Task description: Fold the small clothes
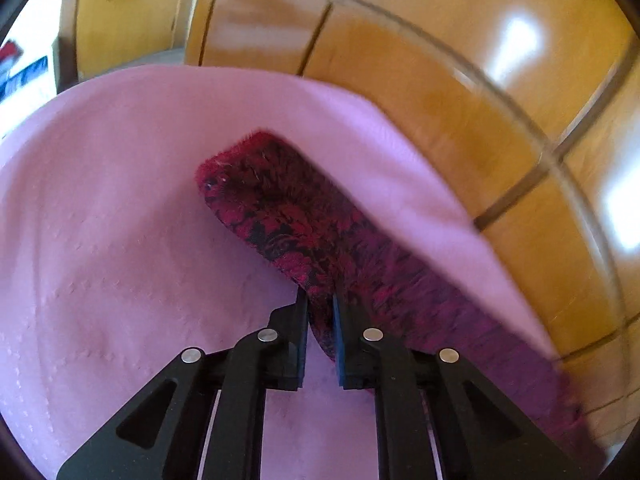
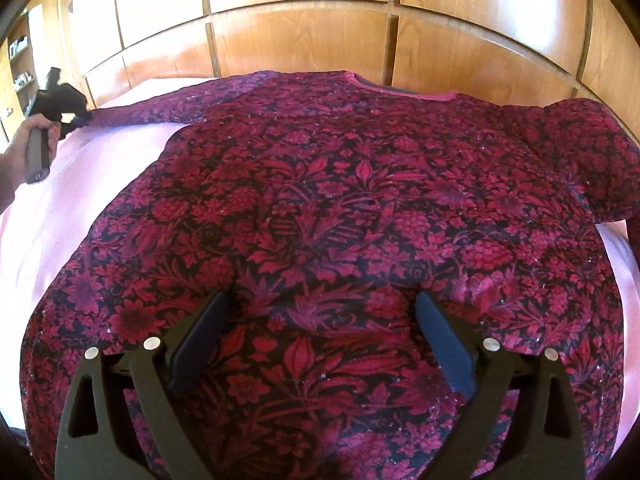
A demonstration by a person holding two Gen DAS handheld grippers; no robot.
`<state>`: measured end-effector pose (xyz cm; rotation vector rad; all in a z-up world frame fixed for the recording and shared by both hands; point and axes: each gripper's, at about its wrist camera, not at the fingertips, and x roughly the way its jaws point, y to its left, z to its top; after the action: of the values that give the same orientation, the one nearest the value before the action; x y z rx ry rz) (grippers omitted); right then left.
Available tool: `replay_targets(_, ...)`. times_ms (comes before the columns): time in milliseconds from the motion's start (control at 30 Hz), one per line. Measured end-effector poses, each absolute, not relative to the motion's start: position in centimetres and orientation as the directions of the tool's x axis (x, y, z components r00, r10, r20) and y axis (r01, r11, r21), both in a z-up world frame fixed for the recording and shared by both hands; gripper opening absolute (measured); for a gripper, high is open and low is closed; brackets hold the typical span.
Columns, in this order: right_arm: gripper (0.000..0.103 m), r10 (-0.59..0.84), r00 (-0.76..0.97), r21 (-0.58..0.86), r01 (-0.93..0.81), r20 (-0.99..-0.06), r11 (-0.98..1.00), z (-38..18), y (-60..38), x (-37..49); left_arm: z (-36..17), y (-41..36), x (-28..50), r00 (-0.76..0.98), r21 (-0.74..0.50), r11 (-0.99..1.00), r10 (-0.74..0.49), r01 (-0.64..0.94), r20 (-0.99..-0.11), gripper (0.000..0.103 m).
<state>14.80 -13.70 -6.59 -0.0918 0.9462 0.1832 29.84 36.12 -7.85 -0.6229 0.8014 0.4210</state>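
Two claws: left claw [image 1: 320,300] pinches sleeve [image 1: 280,208]; right claw [image 2: 322,308] spread above sweater [image 2: 340,200].

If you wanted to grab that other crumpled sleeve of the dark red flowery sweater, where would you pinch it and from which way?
Probably at the bunched sleeve on the right of the dark red floral sweater, coming from above at its outer edge. It lies folded back in a raised hump, so the open right tongs could close on it without catching the pink bedsheet beneath.
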Motion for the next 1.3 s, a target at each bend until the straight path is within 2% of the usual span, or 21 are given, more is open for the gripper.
replay_targets(133, 0.095, 0.114, 0.571, 0.0, -0.195, -0.813, 0.981, -6.6, -13.7, 14.9, -7.9, 34.6, 27.2, 0.661, -0.442, 0.715, 0.036, -0.541, -0.75, 0.018)
replay_targets(333, 0.095, 0.127, 0.56, 0.017, -0.197, -0.819, 0.98, -6.5, -13.8, 15.3, -6.9, 26.2, 20.0, 0.675, -0.57, 0.794, -0.305, -0.209, -0.672, 0.018)
replay_targets(400, 0.095, 0.148, 0.545, 0.042, -0.202, -0.825, 0.979, -5.9, -14.2, 15.5, -7.0, 23.0, 17.1, 0.635, -0.593, 0.797, -0.401, -0.113, -0.66, 0.039)
replay_targets(467, 0.092, 0.149, 0.546, 0.055, -0.183, -0.824, 0.981, -5.1, -15.2, 15.4, -7.2, 20.2, 13.9, 0.59, -0.635, 0.772, -0.5, -0.027, -0.634, 0.05)
replay_targets(567, 0.092, 0.082, 0.594, 0.043, -0.08, -0.8, 0.996, -3.3, -18.8, 14.6, -7.7, 16.8, 9.8, 0.515, -0.669, 0.742, -0.591, 0.043, -0.621, 0.052)
replay_targets(767, 0.09, -0.106, 0.59, 0.026, 0.211, -0.8, 0.977, -2.1, -29.6, 11.0, -9.1, 12.7, 5.5, 0.433, -0.652, 0.753, -0.62, 0.092, -0.655, 0.052)
replay_targets(833, 0.081, -0.09, 0.554, 0.058, 0.244, -0.827, 0.968, -2.7, -31.7, 9.3, -9.2, 11.8, 4.4, 0.448, -0.618, 0.78, -0.591, 0.103, -0.671, 0.052)
replay_targets(867, 0.071, -0.041, 0.53, 0.101, 0.235, -0.847, 0.967, -3.2, -32.2, 8.5, -9.3, 11.3, 4.3, 0.45, -0.608, 0.787, -0.582, 0.104, -0.677, 0.046)
replay_targets(900, 0.062, 0.006, 0.507, 0.137, 0.221, -0.862, 0.966, -3.7, -32.4, 7.8, -9.1, 11.2, 4.5, 0.447, -0.594, 0.798, -0.571, 0.104, -0.688, 0.029)
replay_targets(933, 0.06, 0.024, 0.503, 0.148, 0.209, -0.864, 0.967, -3.9, -32.3, 7.1, -9.2, 11.0, 4.4, 0.441, -0.566, 0.818, -0.547, 0.099, -0.712, 0.026)
replay_targets(967, 0.053, 0.025, 0.51, 0.144, 0.195, -0.86, 0.97, -3.9, -31.9, 6.4, -9.2, 10.8, 4.2, 0.444, -0.552, 0.827, -0.535, 0.102, -0.719, 0.021)
replay_targets(1000, 0.04, 0.039, 0.511, 0.153, 0.183, -0.859, 0.971, -3.8, -31.6, 5.8, -9.1, 10.7, 4.3, 0.449, -0.537, 0.836, -0.524, 0.11, -0.724, 0.017)
replay_targets(1033, 0.032, 0.064, 0.507, 0.178, 0.18, -0.859, 0.967, -3.8, -31.4, 5.5, -9.1, 10.3, 5.0, 0.452, -0.521, 0.846, -0.512, 0.115, -0.731, 0.015)
replay_targets(1100, 0.021, 0.079, 0.508, 0.197, 0.182, -0.858, 0.963, -3.6, -31.1, 5.1, -8.5, 9.4, 5.3, 0.463, -0.463, 0.875, -0.472, 0.14, -0.75, 0.013)
replay_targets(1300, 0.017, 0.048, 0.542, 0.134, 0.121, -0.839, 0.984, -1.1, -30.2, 4.1, -7.7, 9.8, 5.4, 0.472, -0.397, 0.907, -0.414, 0.14, -0.778, 0.013)
